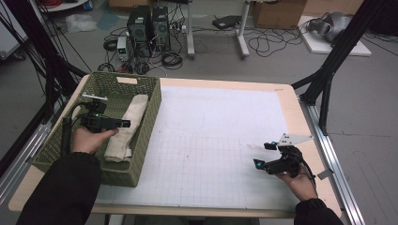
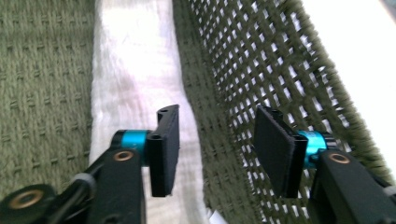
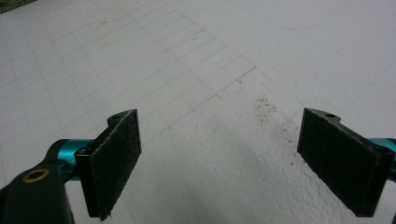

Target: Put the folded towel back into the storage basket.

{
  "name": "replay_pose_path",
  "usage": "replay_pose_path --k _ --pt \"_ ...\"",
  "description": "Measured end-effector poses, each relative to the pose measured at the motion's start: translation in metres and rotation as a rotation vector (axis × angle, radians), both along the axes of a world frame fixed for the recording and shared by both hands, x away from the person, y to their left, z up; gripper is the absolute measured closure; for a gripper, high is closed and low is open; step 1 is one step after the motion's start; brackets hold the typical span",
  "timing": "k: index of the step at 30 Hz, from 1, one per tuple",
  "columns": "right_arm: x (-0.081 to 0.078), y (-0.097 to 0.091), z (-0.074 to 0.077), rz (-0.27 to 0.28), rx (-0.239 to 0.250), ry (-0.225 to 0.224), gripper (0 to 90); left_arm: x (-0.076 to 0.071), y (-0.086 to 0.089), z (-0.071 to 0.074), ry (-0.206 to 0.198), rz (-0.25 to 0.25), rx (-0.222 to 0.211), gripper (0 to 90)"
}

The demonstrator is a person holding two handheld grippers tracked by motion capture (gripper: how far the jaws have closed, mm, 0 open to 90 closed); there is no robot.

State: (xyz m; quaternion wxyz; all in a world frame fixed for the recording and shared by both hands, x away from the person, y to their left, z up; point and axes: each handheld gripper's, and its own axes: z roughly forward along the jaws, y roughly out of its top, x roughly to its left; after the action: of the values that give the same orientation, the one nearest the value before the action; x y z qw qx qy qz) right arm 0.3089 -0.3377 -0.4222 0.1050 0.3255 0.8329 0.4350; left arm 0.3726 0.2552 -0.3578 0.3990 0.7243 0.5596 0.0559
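Letting go cleanly: left gripper [image 2: 215, 154] parted, empty, above the folded towel [image 1: 126, 126] in the basket [image 1: 149, 123]; lift straight out, avoiding snags.

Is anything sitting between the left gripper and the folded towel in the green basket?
Nothing visible. The left gripper hangs open right above the towel, which lies along the basket floor beside its right wall. Its fingers have bare air between them, with no other item near the cloth.
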Motion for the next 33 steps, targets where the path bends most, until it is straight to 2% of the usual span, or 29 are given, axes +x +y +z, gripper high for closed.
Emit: replay_pose_path --k 4,7,12,19,22,25,29,30,33 --pt "-0.002 0.0 0.002 -0.002 0.002 -0.005 12.5 -0.001 0.0 0.002 -0.016 0.0 -0.042 45.2" --pt "-0.002 -0.001 0.003 -0.002 0.002 -0.012 12.5 -0.001 0.001 0.003 -0.017 0.003 -0.056 43.0" --pt "-0.002 -0.001 0.003 -0.002 0.003 -0.013 12.4 -0.002 0.007 0.004 -0.029 0.004 -0.129 40.3" --pt "-0.003 -0.001 0.004 -0.003 0.008 -0.011 12.4 -0.002 0.011 0.003 0.002 -0.004 -0.209 39.2" --pt "-0.004 -0.001 0.004 0.0 0.006 -0.012 12.4 -0.003 0.015 0.004 -0.006 -0.002 -0.281 39.3" --pt "-0.004 -0.001 0.004 -0.002 0.006 -0.015 12.4 -0.004 0.017 0.006 -0.019 -0.007 -0.331 39.3" --pt "-0.005 -0.001 0.006 -0.002 0.01 -0.017 12.4 -0.006 0.017 0.009 -0.027 -0.014 -0.361 39.1" --pt "-0.005 -0.001 0.006 0.0 0.009 -0.017 12.4 -0.006 0.016 0.009 -0.031 -0.016 -0.385 39.1" --pt "-0.005 -0.002 0.006 0.0 0.009 -0.021 12.3 -0.007 0.014 0.012 -0.04 -0.021 -0.419 39.0"
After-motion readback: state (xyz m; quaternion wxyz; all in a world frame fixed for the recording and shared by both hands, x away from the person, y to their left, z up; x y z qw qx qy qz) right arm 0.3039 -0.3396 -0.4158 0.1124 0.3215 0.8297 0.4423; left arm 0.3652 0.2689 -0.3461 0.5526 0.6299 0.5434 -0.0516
